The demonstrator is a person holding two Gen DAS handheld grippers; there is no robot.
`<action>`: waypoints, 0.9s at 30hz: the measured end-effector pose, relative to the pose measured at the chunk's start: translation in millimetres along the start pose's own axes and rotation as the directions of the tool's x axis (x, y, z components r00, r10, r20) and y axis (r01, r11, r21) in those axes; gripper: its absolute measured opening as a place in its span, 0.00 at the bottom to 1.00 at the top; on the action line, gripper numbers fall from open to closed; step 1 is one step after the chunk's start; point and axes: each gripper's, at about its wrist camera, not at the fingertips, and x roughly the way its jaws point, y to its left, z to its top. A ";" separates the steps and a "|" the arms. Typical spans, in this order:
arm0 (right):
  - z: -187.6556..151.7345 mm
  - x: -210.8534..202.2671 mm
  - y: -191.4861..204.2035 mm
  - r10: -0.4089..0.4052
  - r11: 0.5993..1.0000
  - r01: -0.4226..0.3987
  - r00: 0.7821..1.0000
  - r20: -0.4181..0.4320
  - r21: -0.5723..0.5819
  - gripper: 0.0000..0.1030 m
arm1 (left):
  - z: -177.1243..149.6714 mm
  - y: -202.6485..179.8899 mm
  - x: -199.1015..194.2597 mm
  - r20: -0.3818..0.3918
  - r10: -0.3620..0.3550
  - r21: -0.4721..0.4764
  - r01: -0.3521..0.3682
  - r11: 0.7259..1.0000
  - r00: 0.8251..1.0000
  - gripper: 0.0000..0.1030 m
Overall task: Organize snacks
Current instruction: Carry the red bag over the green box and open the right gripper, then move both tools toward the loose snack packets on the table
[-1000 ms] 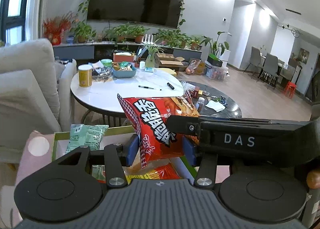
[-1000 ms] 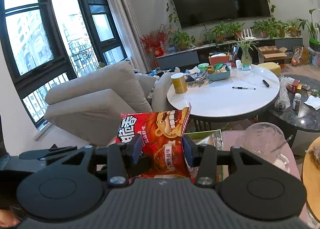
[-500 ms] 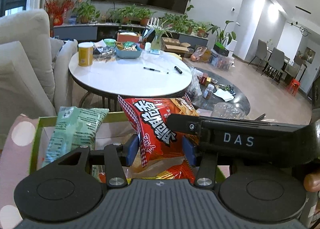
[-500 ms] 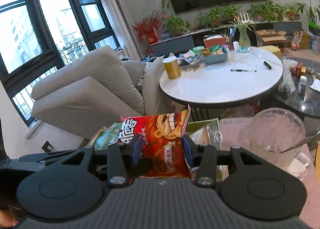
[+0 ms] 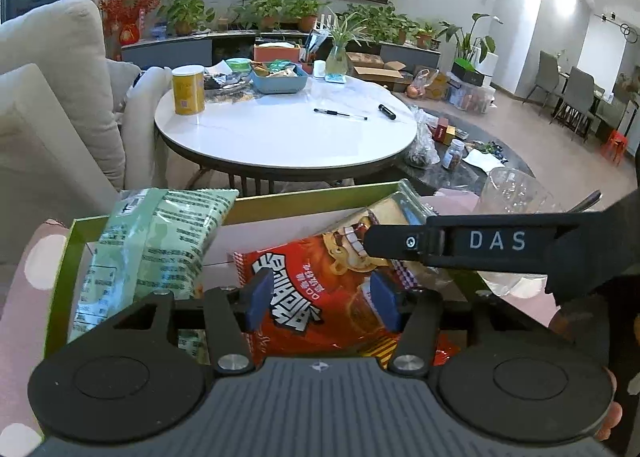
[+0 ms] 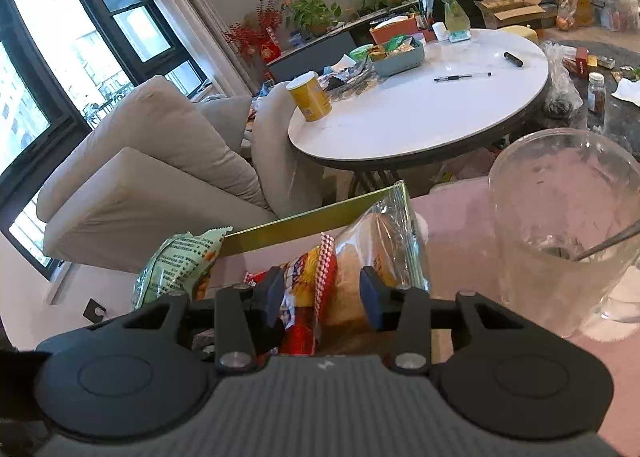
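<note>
A red chip bag [image 5: 320, 289] lies in the green-rimmed box [image 5: 304, 197], between the spread fingers of my left gripper [image 5: 322, 299], which is open around it. A green snack bag [image 5: 160, 233] leans in the box's left side. A clear bag with a yellowish snack [image 6: 380, 249] leans at the box's right. My right gripper [image 6: 320, 297] is open over the box [image 6: 312, 223], its fingers either side of the red bag's edge [image 6: 304, 297] and the clear bag. The right gripper's finger [image 5: 460, 243] crosses the left wrist view.
A large glass jar [image 6: 568, 225] with a spoon stands right of the box on the pink cloth [image 6: 452, 197]. Beyond are a round white table [image 5: 288, 133] with a yellow can [image 5: 188, 89], a beige sofa [image 6: 152, 177] and a dark low table [image 5: 480, 165].
Both grippers came down to the box with the red bag and opened. The bag now lies in the box instead of hanging pinched between them.
</note>
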 end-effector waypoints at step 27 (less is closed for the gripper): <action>-27.8 -73.0 35.4 -0.028 0.986 0.042 0.996 0.090 -0.160 0.48 | -20.0 -0.4 -84.7 0.100 0.038 0.032 -0.041 0.999 0.994 0.67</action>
